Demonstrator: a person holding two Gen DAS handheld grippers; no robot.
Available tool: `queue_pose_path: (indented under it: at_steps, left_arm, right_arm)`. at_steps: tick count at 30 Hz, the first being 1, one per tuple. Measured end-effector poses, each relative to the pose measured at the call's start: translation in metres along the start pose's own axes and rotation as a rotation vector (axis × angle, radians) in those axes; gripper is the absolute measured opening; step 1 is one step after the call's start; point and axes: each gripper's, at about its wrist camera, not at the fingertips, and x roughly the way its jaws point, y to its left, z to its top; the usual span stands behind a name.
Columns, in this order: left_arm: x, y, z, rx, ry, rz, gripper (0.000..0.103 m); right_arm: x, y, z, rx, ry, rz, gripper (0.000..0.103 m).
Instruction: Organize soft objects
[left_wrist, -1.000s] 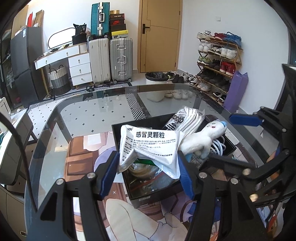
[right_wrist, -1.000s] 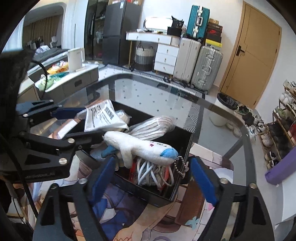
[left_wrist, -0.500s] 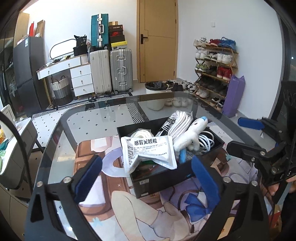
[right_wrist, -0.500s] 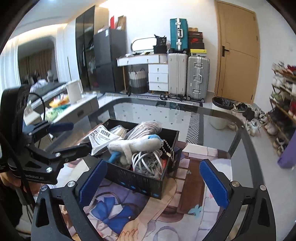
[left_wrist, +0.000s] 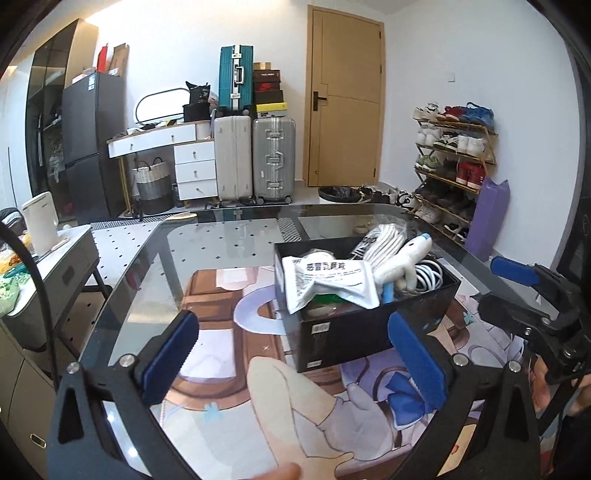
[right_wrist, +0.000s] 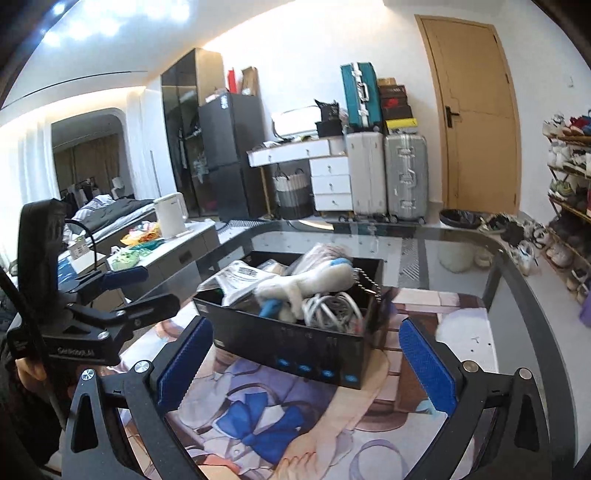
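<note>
A black box (left_wrist: 373, 325) (right_wrist: 295, 343) stands on the printed mat on the glass table. In it lie a white medicine packet (left_wrist: 328, 280) (right_wrist: 240, 277), a white plush toy with a blue tip (left_wrist: 402, 258) (right_wrist: 310, 284), a coil of white cable (left_wrist: 428, 269) (right_wrist: 332, 306) and a striped bag (left_wrist: 380, 236). My left gripper (left_wrist: 295, 354) is open and empty, held back from the box's near-left corner. My right gripper (right_wrist: 303, 354) is open and empty, in front of the box's long side. Each gripper shows in the other's view.
The printed mat (left_wrist: 229, 354) covers the near part of the glass table (left_wrist: 221, 240). A low grey cabinet with a kettle (right_wrist: 170, 218) stands to the left. Suitcases (left_wrist: 255, 158), a door and a shoe rack (left_wrist: 454, 166) are beyond the table.
My left gripper has let go of the medicine packet, which now rests in the box. Both grippers have opened wide and pulled back and up from the box.
</note>
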Motion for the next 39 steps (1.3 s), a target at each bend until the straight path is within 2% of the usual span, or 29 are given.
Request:
queue_pose_path:
  at_steps: [15, 39]
  left_arm:
    - [0.001, 0.012, -0.015, -0.011, -0.027, 0.023, 0.103]
    - [-0.005, 0.002, -0.016, 0.013, -0.079, -0.009, 0.103]
  right_arm:
    - [0.003, 0.015, -0.011, -0.045, -0.002, -0.024, 0.102]
    - [-0.001, 0.008, -0.01, -0.031, -0.022, -0.037, 0.102]
